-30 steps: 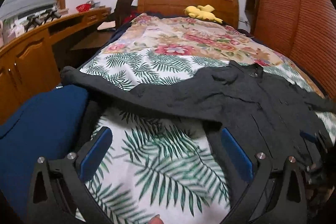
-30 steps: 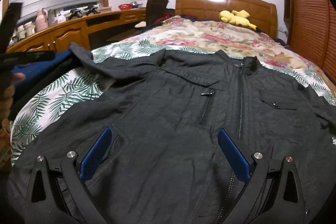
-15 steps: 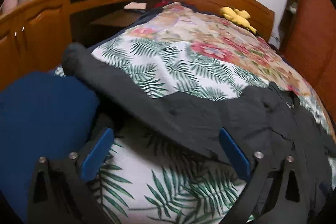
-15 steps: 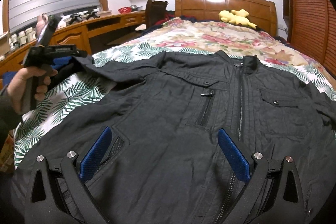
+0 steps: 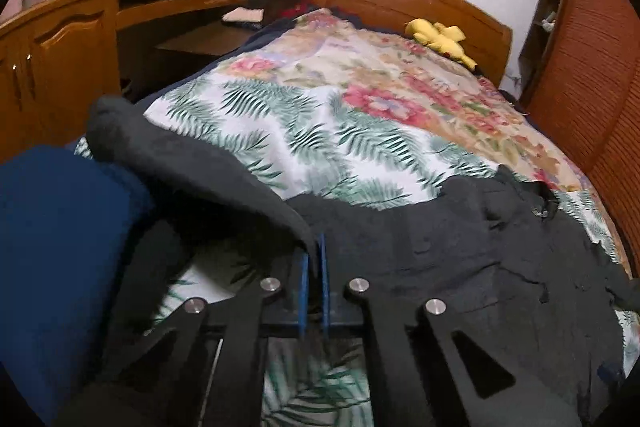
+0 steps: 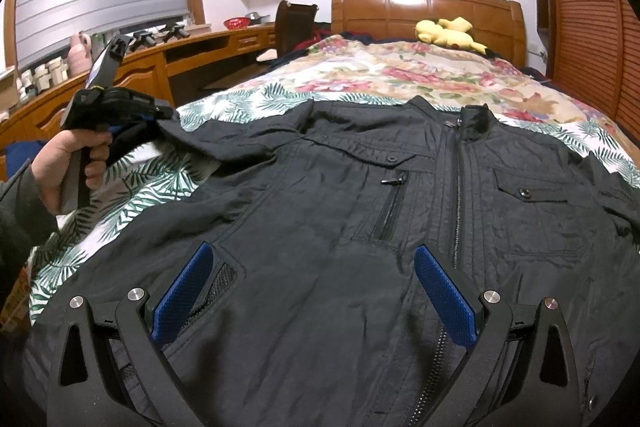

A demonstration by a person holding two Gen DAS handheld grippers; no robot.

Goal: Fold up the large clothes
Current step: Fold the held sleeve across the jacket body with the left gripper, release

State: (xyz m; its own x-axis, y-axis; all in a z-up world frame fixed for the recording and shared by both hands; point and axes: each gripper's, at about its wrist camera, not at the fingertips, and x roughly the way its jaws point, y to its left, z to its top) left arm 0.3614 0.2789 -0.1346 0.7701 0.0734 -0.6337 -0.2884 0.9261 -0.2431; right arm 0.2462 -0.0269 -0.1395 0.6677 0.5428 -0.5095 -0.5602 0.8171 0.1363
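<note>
At the near edge of the bed (image 6: 400, 71), the right gripper (image 6: 316, 287) hovers over the lower front of the black jacket (image 6: 360, 211), its blue pads wide apart with nothing pinched between them. The jacket lies front up and zipped across the palm-print bedspread (image 5: 320, 131), hem toward the near side and collar toward the far headboard (image 6: 428, 7).

At the left, the left gripper (image 5: 315, 283) has just been closing and now has its pads together on the edge of the jacket's left sleeve (image 5: 192, 163). The right wrist view shows a hand (image 6: 68, 167) holding that gripper at the sleeve, which stretches out toward the left edge of the bed over a blue cloth (image 5: 56, 247).

The step in hand looks like folding this sleeve in over the chest. To do it well, the left grip should stay firm on the sleeve edge, lift only enough to clear the bedspread, and carry the cloth rightward across the front pocket so it lands flat. The right gripper could press the body down so the jacket does not slide. Beyond, a yellow plush toy (image 6: 448, 31) lies by the headboard, well clear of the work.
</note>
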